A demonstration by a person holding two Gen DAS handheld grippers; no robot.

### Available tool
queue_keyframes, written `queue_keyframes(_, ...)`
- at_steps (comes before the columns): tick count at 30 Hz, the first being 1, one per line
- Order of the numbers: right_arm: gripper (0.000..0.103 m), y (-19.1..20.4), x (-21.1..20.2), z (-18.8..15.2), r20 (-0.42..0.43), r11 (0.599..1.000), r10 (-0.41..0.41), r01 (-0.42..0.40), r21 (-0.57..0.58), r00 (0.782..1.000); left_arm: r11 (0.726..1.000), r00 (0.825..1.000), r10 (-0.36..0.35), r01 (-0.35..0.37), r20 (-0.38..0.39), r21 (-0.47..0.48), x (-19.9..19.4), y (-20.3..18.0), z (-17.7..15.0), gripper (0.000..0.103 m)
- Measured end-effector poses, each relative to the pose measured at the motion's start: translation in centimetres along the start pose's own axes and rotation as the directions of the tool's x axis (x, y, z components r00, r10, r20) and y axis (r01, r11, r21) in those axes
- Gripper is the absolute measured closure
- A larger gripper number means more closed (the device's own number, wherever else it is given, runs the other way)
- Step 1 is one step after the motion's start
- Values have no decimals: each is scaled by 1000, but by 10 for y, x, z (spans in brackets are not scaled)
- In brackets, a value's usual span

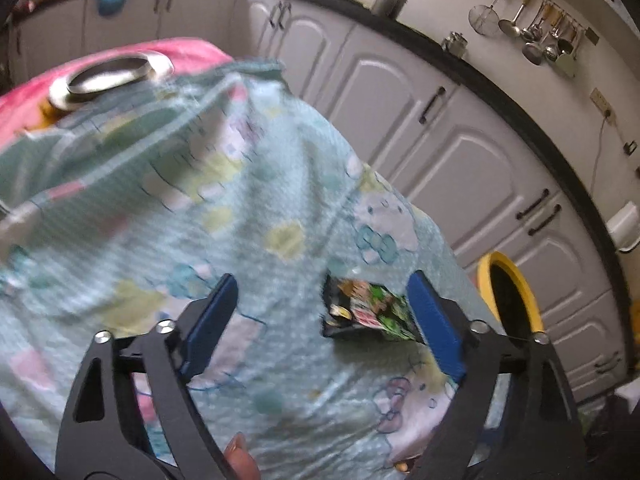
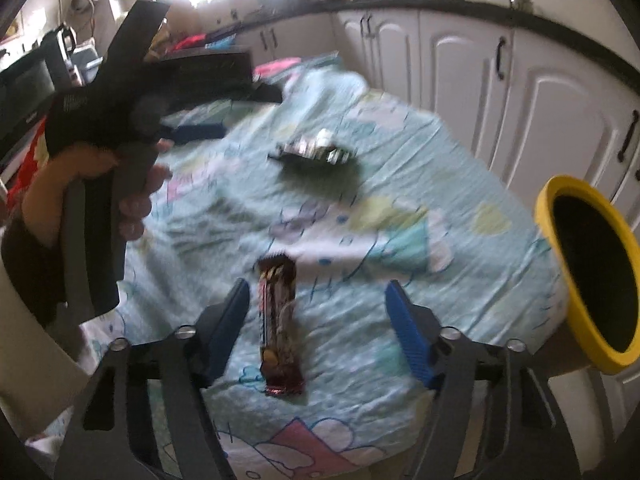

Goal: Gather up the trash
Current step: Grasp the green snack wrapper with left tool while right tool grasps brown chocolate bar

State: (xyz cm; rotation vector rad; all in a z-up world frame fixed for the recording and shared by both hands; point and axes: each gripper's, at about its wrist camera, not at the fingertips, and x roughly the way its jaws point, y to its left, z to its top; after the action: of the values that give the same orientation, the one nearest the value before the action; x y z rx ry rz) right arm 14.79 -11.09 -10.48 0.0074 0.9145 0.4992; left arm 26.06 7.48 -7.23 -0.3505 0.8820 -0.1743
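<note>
In the left wrist view my left gripper (image 1: pixel 322 280) hangs open over a teal cartoon-print tablecloth (image 1: pixel 240 208). A crumpled green and black wrapper (image 1: pixel 368 314) lies between its blue fingers, close against the right one; the left finger is well clear of it. In the right wrist view my right gripper (image 2: pixel 318 285) is open above a long brown snack-bar wrapper (image 2: pixel 280 320), which lies flat between the fingers, nearer the left one. The crumpled wrapper (image 2: pixel 312 150) shows farther back. A hand (image 2: pixel 132 184) holds the left gripper there, with one blue finger (image 2: pixel 198 131) over the cloth.
A yellow-rimmed bin (image 2: pixel 560 248) stands off the table's right edge, also seen as a yellow rim (image 1: pixel 486 276). A steel dish (image 1: pixel 108 78) sits on a pink cloth (image 1: pixel 188 52) at the far end. White cabinets (image 1: pixel 460 152) run behind.
</note>
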Motion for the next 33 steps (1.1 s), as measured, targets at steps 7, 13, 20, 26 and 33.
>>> queue_keyframes(7,59,15,7,-11,-31,998,11,-13,-62,999,999,998,-34,34,-59,-10,22,-10,-10,46)
queue_keyframes(13,71,22,4,-17,-31,996,19,-22,-92,999,999,995,-28,31,-94,22,35,-21,-18,61)
queue_keyframes(20,86,23,-2,-22,-39,994,67,-70,-83,997,998,993,-16,23,-116,57,38,-28,-22,85)
queue_keyframes(26,86,25,-7,-22,-42,991,103,-106,-81,994,996,994,-26,35,-109,79,34,-37,-22,93)
queue_keyframes(33,86,22,-19,-24,-28,991,113,-114,-69,993,993,997,-36,45,-75,111,20,-53,-16,94)
